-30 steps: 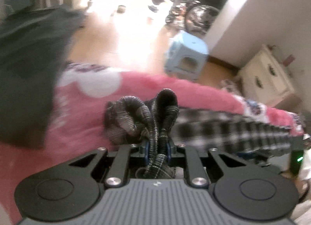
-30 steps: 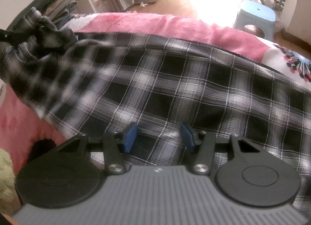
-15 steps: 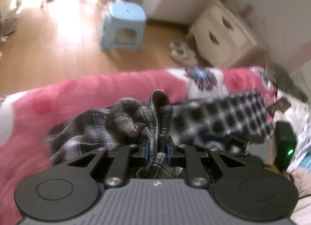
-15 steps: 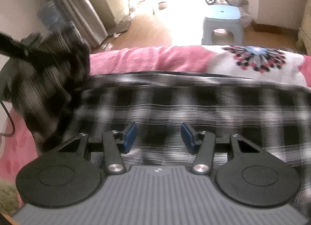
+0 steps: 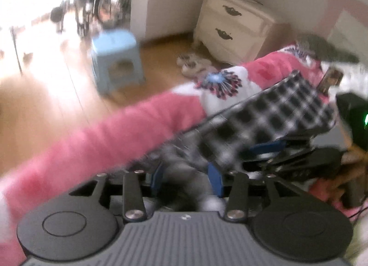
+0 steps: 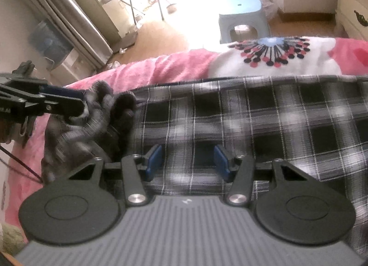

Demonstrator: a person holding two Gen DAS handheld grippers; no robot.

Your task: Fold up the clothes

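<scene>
My left claw (image 5: 187,179) is opening around a bunched fold of the plaid shirt (image 6: 264,123) on the pink blanket (image 6: 174,65), my right claw (image 6: 188,159) spread over cloth at 12 o'clock

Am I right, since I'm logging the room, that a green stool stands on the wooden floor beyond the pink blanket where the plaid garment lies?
Not quite: the stool is light blue, not green, as the right wrist view shows clearly. The rest holds: it stands on the wooden floor beyond the pink blanket, and the plaid garment lies on that blanket.
</scene>
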